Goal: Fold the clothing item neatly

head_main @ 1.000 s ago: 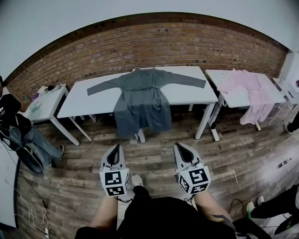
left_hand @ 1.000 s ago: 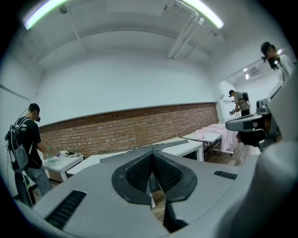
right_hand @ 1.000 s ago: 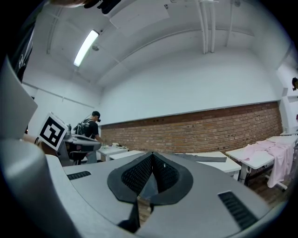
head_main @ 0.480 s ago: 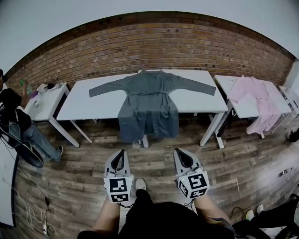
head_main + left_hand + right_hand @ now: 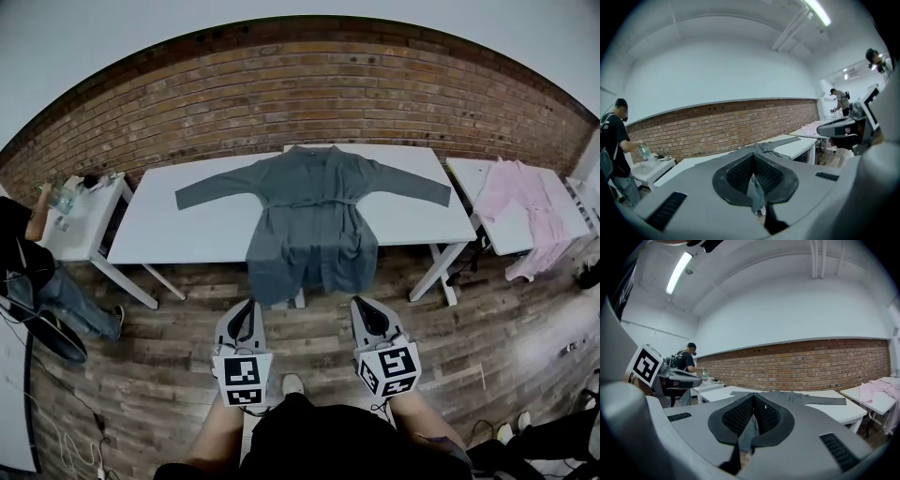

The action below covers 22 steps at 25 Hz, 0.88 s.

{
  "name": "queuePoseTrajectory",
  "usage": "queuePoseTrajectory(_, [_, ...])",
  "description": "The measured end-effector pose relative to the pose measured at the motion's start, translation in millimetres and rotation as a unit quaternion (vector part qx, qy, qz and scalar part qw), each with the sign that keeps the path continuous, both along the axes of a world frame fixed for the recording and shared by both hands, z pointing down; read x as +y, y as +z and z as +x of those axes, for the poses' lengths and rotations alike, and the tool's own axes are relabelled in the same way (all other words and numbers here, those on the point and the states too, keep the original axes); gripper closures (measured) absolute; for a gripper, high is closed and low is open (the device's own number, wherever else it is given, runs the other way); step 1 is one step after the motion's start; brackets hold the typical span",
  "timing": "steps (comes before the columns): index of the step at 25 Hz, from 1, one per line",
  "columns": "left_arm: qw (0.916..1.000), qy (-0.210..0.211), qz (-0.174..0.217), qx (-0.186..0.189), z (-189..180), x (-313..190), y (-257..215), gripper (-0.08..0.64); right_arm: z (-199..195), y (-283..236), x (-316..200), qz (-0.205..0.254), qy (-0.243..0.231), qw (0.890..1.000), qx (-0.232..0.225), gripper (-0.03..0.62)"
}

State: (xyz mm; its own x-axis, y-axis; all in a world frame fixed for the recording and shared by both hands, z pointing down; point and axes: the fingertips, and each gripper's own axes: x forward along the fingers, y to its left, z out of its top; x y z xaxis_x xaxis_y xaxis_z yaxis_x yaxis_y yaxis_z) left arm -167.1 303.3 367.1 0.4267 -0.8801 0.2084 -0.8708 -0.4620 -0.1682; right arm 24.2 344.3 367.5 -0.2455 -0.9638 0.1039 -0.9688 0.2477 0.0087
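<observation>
A grey robe (image 5: 314, 211) lies spread face up on the white table (image 5: 197, 220), sleeves out to both sides and its hem hanging over the front edge. Both grippers hover over the wooden floor short of that table, pointing at it. My left gripper (image 5: 247, 307) is shut and empty, below the hem's left part. My right gripper (image 5: 363, 305) is also shut and empty, below the hem's right part. In the left gripper view the jaws (image 5: 753, 158) meet in front of the robe (image 5: 765, 146). In the right gripper view the jaws (image 5: 752, 400) are shut, with the robe (image 5: 801, 397) beyond them.
A pink garment (image 5: 527, 202) drapes over a second white table (image 5: 497, 230) at the right. A small white table (image 5: 86, 208) with a bottle stands at the left, and a person (image 5: 33, 272) is beside it. A brick wall (image 5: 309, 94) runs behind. Cables (image 5: 66, 441) lie on the floor at the lower left.
The table and the robe have come nearer and look larger. Both grippers have moved forward toward the table's front edge, still shut and side by side.
</observation>
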Motion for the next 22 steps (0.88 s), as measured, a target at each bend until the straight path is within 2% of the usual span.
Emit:
queuePoseTrajectory(9, [0.9995,0.025,-0.012,0.017,-30,-110,2,0.565,-36,-6,-104,-0.003,0.018,1.0,0.016,0.591])
queuePoseTrajectory(13, [0.9983,0.044,-0.027,0.027,-39,-143,4,0.565,-50,-6,-129,-0.006,0.026,0.999,0.024,0.591])
queuePoseTrajectory(18, [0.9946,0.053,-0.039,0.08,-45,-170,-3,0.565,-45,16,-145,-0.034,0.039,0.999,0.016,0.591])
queuePoseTrajectory(22, [0.9966,0.051,-0.032,0.056,-46,-192,5,0.565,-43,19,-163,-0.031,0.045,0.998,0.014,0.591])
